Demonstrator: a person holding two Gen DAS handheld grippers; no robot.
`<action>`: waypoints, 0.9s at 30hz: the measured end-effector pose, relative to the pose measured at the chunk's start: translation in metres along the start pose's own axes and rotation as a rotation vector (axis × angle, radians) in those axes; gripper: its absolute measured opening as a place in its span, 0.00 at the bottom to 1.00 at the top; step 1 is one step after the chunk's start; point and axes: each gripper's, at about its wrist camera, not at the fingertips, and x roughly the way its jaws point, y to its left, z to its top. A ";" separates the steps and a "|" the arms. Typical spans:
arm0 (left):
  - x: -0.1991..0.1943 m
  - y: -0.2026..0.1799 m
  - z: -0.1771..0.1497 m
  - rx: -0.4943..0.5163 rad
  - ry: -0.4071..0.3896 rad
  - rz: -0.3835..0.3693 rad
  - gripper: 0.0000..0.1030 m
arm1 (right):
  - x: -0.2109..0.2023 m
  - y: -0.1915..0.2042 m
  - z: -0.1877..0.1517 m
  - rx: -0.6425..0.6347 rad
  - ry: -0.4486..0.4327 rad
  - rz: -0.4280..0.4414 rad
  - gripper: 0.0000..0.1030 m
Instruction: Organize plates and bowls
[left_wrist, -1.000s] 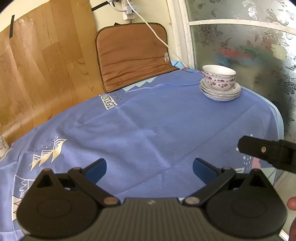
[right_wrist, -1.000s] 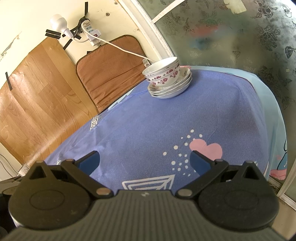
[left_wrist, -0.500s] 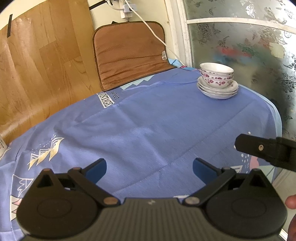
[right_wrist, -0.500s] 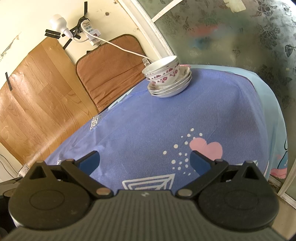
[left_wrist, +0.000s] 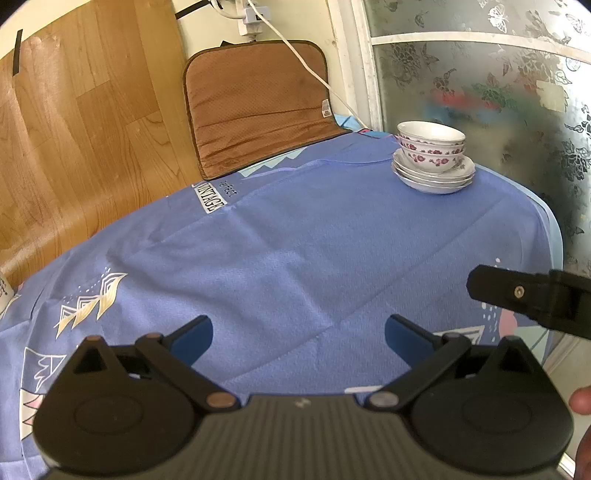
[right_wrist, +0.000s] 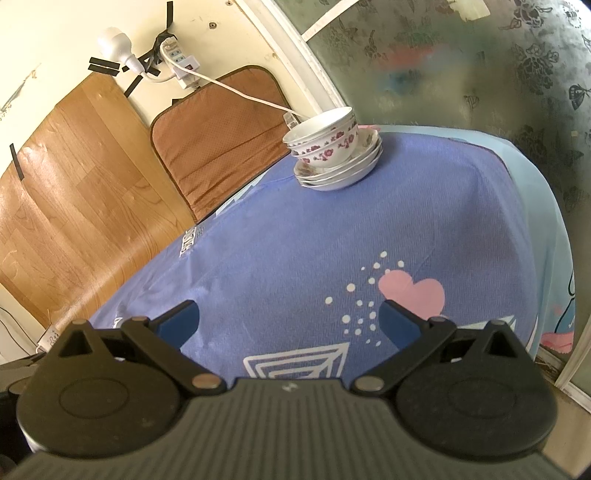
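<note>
White bowls with a red flower band (left_wrist: 431, 147) are nested on a stack of white plates (left_wrist: 434, 178) at the far right corner of the blue tablecloth (left_wrist: 295, 240). The right wrist view shows the same bowls (right_wrist: 325, 138) and plates (right_wrist: 341, 170). My left gripper (left_wrist: 298, 332) is open and empty, low over the near part of the cloth, far from the stack. My right gripper (right_wrist: 288, 319) is open and empty over the near cloth; part of it shows at the right edge of the left wrist view (left_wrist: 532, 299).
A brown cushion (left_wrist: 258, 107) leans on the back wall with a white cable (left_wrist: 303, 62) across it. Wood-pattern board (left_wrist: 74, 129) covers the left wall. A frosted flowered glass door (left_wrist: 498, 92) stands right behind the stack. The table edge (right_wrist: 546, 229) drops off at right.
The left wrist view has shifted slightly; the stack sits a little lower and to the left than a second ago. Both grippers stay open. The dishes have not moved.
</note>
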 end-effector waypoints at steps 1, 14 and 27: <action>0.000 0.000 0.000 0.000 0.000 0.000 1.00 | 0.000 0.000 0.000 0.000 0.000 0.000 1.00; 0.002 -0.001 -0.003 0.001 0.005 -0.003 1.00 | 0.000 0.000 0.000 0.001 0.000 0.000 1.00; -0.005 0.003 -0.005 0.011 -0.048 -0.021 1.00 | 0.000 -0.001 -0.001 0.000 -0.001 -0.001 1.00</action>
